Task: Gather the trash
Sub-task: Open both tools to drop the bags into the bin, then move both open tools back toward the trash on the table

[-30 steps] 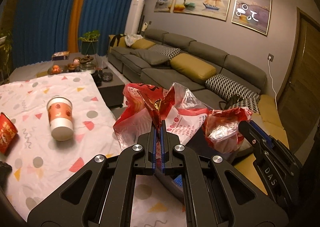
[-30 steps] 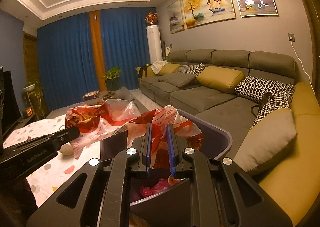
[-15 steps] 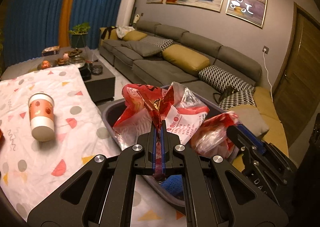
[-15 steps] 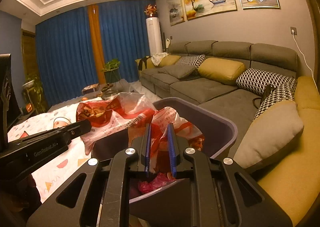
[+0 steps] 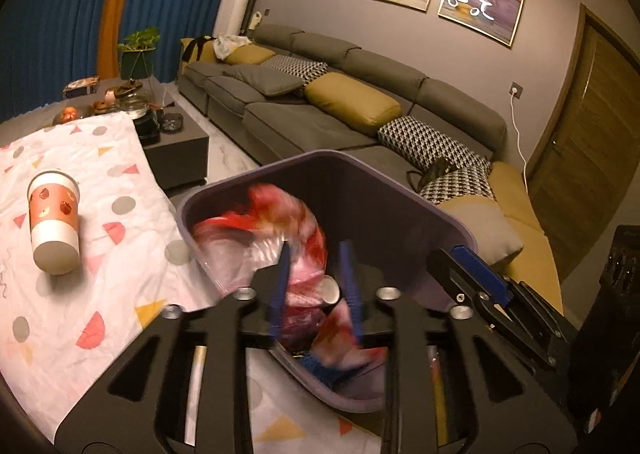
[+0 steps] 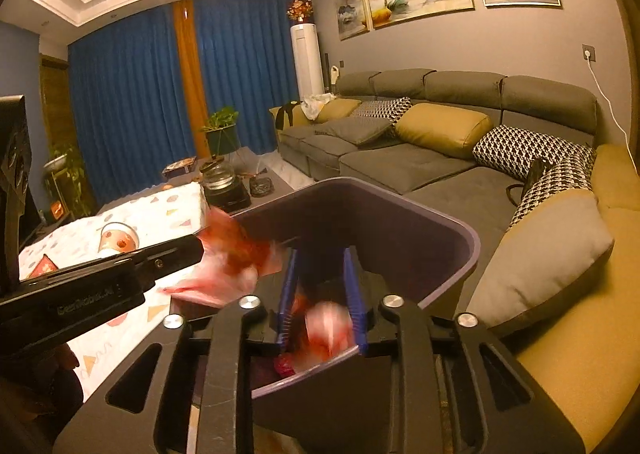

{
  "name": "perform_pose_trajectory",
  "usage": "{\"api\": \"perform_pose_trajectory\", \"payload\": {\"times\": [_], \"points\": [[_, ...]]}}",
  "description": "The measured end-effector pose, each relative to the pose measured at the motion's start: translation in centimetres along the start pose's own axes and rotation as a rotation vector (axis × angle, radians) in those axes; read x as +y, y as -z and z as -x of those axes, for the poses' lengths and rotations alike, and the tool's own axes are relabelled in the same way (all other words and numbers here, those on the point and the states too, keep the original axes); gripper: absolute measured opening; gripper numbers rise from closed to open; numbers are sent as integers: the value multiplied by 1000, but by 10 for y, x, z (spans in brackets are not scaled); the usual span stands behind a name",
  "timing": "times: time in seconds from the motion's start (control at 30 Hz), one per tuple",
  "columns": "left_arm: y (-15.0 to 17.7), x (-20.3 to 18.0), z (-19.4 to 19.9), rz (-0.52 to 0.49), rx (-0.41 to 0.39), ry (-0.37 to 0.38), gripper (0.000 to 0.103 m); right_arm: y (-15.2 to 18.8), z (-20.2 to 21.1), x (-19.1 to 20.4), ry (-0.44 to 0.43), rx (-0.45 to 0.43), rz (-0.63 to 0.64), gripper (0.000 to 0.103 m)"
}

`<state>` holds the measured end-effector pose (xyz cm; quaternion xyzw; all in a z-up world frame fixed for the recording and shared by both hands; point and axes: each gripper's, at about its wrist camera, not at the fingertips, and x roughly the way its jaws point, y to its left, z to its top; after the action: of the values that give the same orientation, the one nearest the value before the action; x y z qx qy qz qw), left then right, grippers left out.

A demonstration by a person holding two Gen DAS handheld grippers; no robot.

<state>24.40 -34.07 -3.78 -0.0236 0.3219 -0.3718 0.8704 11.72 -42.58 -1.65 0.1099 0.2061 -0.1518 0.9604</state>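
Both of my hand-held grippers are released: the left hand-held gripper (image 5: 314, 274) has its blue pads spread with nothing between them, and the right hand-held gripper (image 6: 322, 286) stands just as wide. The red-and-white plastic bag (image 5: 280, 230) is a blur inside the purple bin (image 5: 440, 210), apparently dropping in; in the right view part of it (image 6: 232, 266) shows at about 9 o'clock of the bin mouth, by the left gripper's tip.

What worries me: that part of the bag could drape over the rim at 9 o'clock and hang outside instead of settling. If I pull the left gripper away carelessly, a pad could snag the film and drag it back out. The bin looks fairly full, so light plastic may spring back up.

Count: one bin, one bag in motion, and other rubbish beneath it too blurred to count. On the tabletop (image 5: 120, 254) at 9 o'clock lies one paper cup (image 5: 54, 228) on its side, not yet collected. The right view shows one red wrapper (image 6: 44, 266) near it.
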Motion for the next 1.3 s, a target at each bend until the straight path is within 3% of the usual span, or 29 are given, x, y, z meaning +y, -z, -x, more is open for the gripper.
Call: {"api": "perform_pose_trajectory", "payload": {"times": [0.03, 0.17, 0.27, 0.37, 0.43, 0.6, 0.93, 1.1, 1.3], "points": [[1, 2, 2, 7, -6, -3, 45, 0, 1, -1, 2, 0, -1, 31], [4, 8, 15, 24, -37, -28, 69, 3, 7, -1, 8, -7, -8, 42], [9, 15, 30, 43, -62, -55, 83, 2, 12, -1, 11, -15, -13, 53], [16, 24, 48, 68, -88, -92, 91, 3, 20, -1, 15, -34, -27, 68], [21, 32, 62, 82, -103, -131, 93, 5, 27, -1, 18, -46, -34, 76], [37, 53, 105, 108, -138, -253, 96, 7, 46, 6, 6, -59, -34, 83], [78, 116, 198, 168, -188, -535, 96, 19, 78, 57, -81, -54, 25, 84], [98, 151, 241, 219, -192, -640, 96, 28, 89, 97, -150, -48, 74, 84], [114, 177, 273, 249, -206, -702, 96, 32, 92, 135, -215, -36, 113, 84]]}}
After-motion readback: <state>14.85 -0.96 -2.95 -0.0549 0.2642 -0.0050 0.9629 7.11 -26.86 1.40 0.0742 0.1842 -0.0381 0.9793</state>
